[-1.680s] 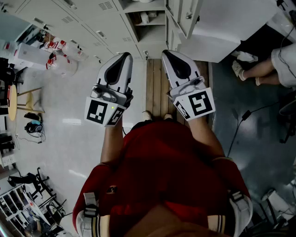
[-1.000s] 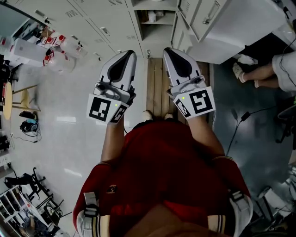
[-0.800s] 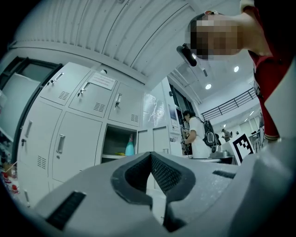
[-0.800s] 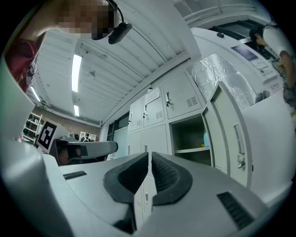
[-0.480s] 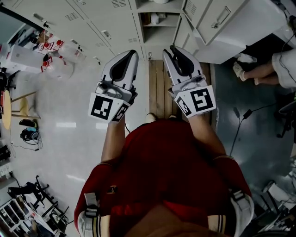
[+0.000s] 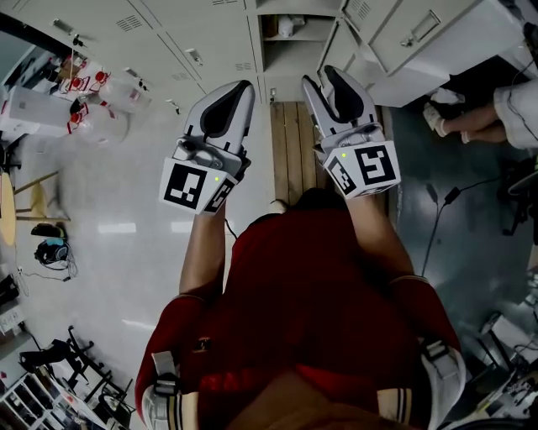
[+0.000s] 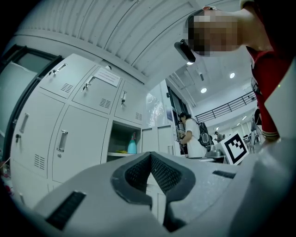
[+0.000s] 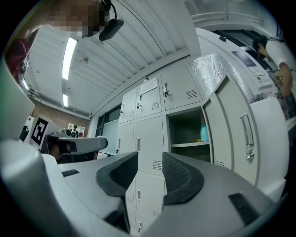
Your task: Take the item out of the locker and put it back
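Note:
The open locker compartment [image 6: 290,34] is at the top of the head view, with a pale item [image 6: 289,25] on its shelf. In both gripper views that item is a teal bottle [image 7: 132,144] [image 8: 204,132] standing on the shelf. My left gripper [image 6: 243,84] [image 7: 150,153] is shut and empty, held well short of the lockers. My right gripper [image 6: 318,77] [image 8: 150,156] points at the open compartment. Its jaws have just been opening and now stand a little apart, with nothing between them.
The compartment's door [image 6: 412,42] [image 8: 243,134] hangs open to the right. A wooden strip [image 6: 290,151] lies on the floor before the lockers. Another person's feet [image 6: 445,126] and a cable [image 6: 437,218] are at right. Boxes [image 6: 76,92] sit at left.
Both grippers have moved up the head view toward the lockers. The right jaws, shut a second ago, now show a gap. The left jaws stay shut.

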Tool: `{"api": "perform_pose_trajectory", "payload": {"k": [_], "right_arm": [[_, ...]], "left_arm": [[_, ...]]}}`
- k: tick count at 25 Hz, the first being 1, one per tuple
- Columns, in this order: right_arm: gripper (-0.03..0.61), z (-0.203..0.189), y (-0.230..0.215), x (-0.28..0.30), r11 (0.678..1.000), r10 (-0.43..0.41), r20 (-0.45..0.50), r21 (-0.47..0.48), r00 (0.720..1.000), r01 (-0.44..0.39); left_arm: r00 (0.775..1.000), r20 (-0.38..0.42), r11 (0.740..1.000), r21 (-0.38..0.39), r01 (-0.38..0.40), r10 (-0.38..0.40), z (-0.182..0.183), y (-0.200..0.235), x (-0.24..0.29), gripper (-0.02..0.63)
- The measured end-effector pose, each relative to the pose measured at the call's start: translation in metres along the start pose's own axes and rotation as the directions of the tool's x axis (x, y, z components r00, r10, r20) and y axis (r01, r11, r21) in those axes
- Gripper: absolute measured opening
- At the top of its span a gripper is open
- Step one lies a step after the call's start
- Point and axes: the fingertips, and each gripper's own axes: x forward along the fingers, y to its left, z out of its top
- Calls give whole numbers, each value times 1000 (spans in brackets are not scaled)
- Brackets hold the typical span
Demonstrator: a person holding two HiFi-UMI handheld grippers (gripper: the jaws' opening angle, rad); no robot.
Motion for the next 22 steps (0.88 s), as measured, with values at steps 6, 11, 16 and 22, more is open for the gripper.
{"api": "perform_pose_trajectory", "payload": {"k": [6, 11, 16, 22], "right_arm": [[212, -9, -2, 13, 999, -43, -50, -5, 998, 43], [265, -21, -11, 22, 998, -65, -80, -8, 995, 65], [282, -26, -26, 36, 997, -73, -87, -11, 994, 72], [310, -35, -48, 58, 996, -84, -90, 4, 992, 85]], "left_arm": [[1000, 5, 1000, -29, -5, 5, -3, 16, -9, 5], [1000, 11, 999, -43, -17, 17, -10, 21, -8, 6], [999, 9, 999, -42, -31, 31, -13, 30, 1, 6], [999, -14, 999, -20, -33, 33, -17, 44, 20, 5]]}}
